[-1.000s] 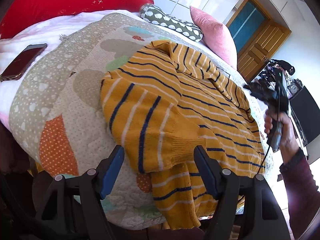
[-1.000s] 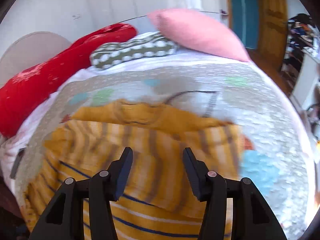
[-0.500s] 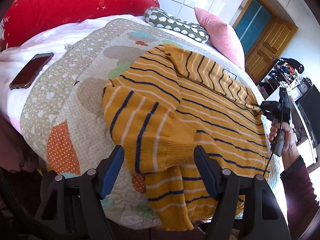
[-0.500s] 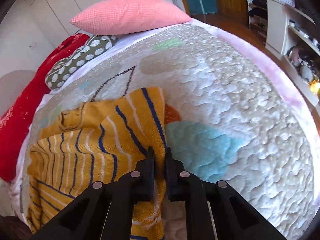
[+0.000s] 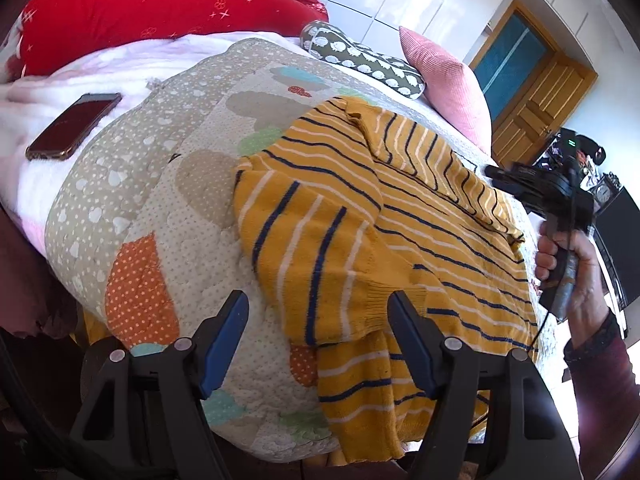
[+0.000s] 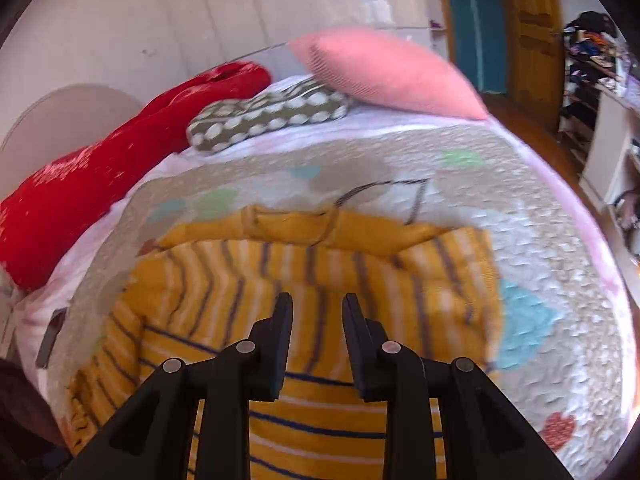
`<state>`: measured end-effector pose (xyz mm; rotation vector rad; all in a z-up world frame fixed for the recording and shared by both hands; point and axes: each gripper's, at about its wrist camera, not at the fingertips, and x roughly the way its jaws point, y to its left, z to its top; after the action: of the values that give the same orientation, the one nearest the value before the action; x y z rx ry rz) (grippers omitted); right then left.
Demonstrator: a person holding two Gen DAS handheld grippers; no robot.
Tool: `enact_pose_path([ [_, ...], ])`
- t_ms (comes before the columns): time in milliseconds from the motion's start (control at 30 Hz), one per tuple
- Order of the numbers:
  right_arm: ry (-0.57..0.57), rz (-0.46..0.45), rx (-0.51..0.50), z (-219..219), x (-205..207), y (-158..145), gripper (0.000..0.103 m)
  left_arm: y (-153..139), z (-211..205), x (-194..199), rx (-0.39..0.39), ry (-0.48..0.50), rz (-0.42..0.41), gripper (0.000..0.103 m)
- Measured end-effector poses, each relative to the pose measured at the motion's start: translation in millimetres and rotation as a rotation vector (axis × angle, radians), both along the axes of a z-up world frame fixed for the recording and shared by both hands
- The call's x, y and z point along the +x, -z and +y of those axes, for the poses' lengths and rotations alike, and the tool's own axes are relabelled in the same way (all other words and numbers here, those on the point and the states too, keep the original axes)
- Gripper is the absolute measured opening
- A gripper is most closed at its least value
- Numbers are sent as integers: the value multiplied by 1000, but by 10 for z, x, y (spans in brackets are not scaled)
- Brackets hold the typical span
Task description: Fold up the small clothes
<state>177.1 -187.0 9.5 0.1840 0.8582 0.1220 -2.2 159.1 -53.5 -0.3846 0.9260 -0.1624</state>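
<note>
A yellow sweater (image 5: pixel 360 216) with navy and white stripes lies on the quilted bed (image 5: pixel 168 184), both sleeves folded in over the body. My left gripper (image 5: pixel 318 312) is open and empty, hovering near the left sleeve's cuff at the bed's near edge. My right gripper (image 6: pixel 317 312) is partly open and empty, above the sweater (image 6: pixel 304 280). It also shows in the left wrist view (image 5: pixel 536 188), held in a hand above the sweater's right side.
A dark phone (image 5: pixel 74 126) lies on the white blanket at the left. A red blanket (image 5: pixel 132 12), a spotted cushion (image 5: pixel 360 58) and a pink pillow (image 5: pixel 448 84) lie along the far side. A shelf unit (image 6: pixel 608 120) stands right of the bed.
My right gripper, shut on the sweater's right sleeve edge half a second ago, has let go, opened partway and swung back over the sweater. That sleeve now lies folded inward. The left gripper barely moved.
</note>
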Motion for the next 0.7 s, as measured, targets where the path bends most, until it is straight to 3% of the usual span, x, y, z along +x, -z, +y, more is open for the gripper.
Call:
enact_pose_path([
  [200,-111,113,35,1035,635,474,27,57,426,-146,10,-89,-3,71],
  [333,-111,204,9,1495,1018,778,28,139,768,-249,-8,-167,19,71],
  [400,-125,186,-72,1649,1040,765,29,191,917,-297,-27,-198,28,71],
  [433,-151,175,-83,1695,1003,703,29,205,973,-316,-38,-210,29,71],
  [533,-245,143,58,1653,619,451,32,227,1076,-351,-70,-234,27,71],
  [633,-358,155,163,1516,-27,303,33,215,1101,-385,-98,-240,15,71],
  [700,-414,154,174,1388,-519,270,34,198,1079,-400,-107,-233,12,71],
])
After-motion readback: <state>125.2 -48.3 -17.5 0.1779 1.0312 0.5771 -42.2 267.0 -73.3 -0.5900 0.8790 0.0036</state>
